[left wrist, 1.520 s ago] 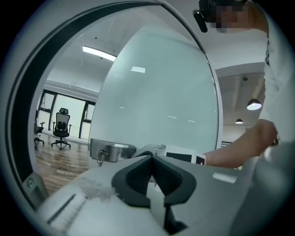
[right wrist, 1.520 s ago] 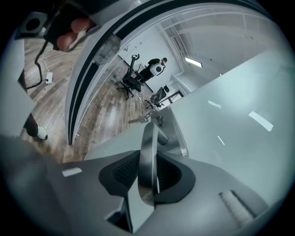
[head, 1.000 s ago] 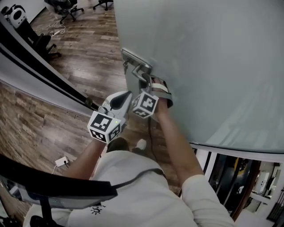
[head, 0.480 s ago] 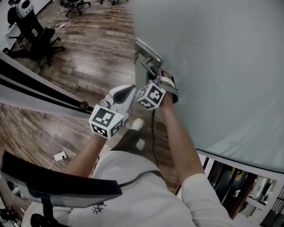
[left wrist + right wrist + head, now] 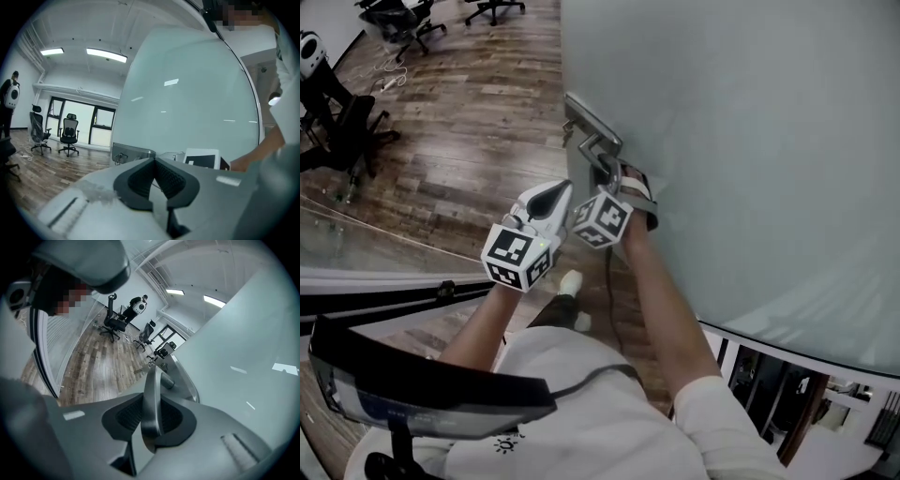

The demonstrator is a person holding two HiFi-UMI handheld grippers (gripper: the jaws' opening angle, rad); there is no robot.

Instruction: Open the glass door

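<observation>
Right gripper (image 5: 151, 417) pinching door handle (image 5: 152, 380) | left gripper (image 5: 153, 161) pressed together | head view: handle tip hidden behind right gripper

left tool (image 5: 153, 163) jaws together, right tool (image 5: 151, 420) on handle (image 5: 151, 383)

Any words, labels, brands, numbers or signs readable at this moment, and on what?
No readable text anywhere.
Left marker cube and right marker cube: black-and-white square patterns only, no letters.
Small dark print on the shirt: too small to read.
Glass door and handle: no label visible.
</observation>
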